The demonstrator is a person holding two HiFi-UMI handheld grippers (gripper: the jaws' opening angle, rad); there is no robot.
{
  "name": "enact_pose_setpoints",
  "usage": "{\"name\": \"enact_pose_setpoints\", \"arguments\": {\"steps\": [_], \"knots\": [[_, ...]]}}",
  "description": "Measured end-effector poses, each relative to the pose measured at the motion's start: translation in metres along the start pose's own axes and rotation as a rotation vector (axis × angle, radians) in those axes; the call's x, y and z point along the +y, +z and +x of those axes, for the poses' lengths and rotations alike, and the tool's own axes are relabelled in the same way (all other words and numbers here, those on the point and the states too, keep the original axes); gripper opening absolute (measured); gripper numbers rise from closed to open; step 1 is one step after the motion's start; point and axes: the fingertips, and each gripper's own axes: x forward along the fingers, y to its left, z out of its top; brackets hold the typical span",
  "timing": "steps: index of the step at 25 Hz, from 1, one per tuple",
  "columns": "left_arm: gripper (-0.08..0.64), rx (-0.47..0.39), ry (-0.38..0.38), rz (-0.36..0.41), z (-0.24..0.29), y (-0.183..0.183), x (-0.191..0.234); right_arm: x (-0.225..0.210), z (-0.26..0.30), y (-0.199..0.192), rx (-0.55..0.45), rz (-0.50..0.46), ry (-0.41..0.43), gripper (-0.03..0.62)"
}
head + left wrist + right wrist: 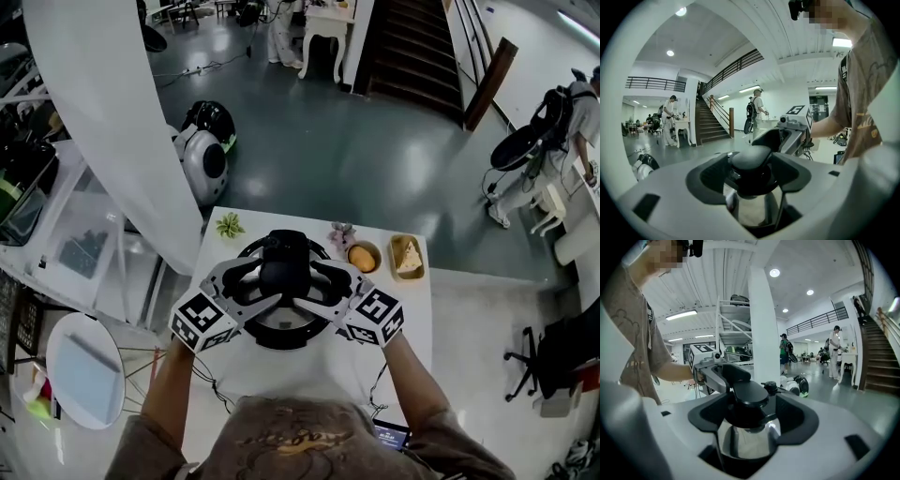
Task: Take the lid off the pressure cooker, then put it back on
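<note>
The pressure cooker stands in the middle of the white table, and its lid looks seated on it. The lid's black handle rises from a shiny steel dome. My left gripper comes in from the left and my right gripper from the right, so both flank that handle. In the left gripper view the handle sits between the wide jaws of the left gripper. The right gripper likewise stands wide around the handle. Neither gripper's pads are seen pressing on it.
Behind the cooker lie a small green plant, a pinkish trinket, a bowl with an orange item and a yellow tray. A white pillar and a round side table stand to the left. People stand far off.
</note>
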Motion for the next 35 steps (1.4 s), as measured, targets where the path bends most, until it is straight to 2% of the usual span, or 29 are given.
{"name": "enact_pose_setpoints", "arguments": {"steps": [7,23,26,35], "knots": [[0.287,0.037,-0.074,0.026,0.008,-0.002,-0.005,0.001,0.004,0.000,0.027,-0.013,0.041,0.315],[0.275,0.076,-0.105,0.059,0.013,-0.008,-0.004,0.000,0.016,-0.003,0.110,-0.102,0.037,0.293],[0.275,0.074,-0.104,0.062,0.012,-0.008,-0.002,0.001,0.020,-0.005,0.131,-0.126,0.047,0.270],[0.268,0.077,-0.118,0.058,0.012,-0.009,0.001,0.000,0.021,-0.004,0.145,-0.106,0.037,0.264]]}}
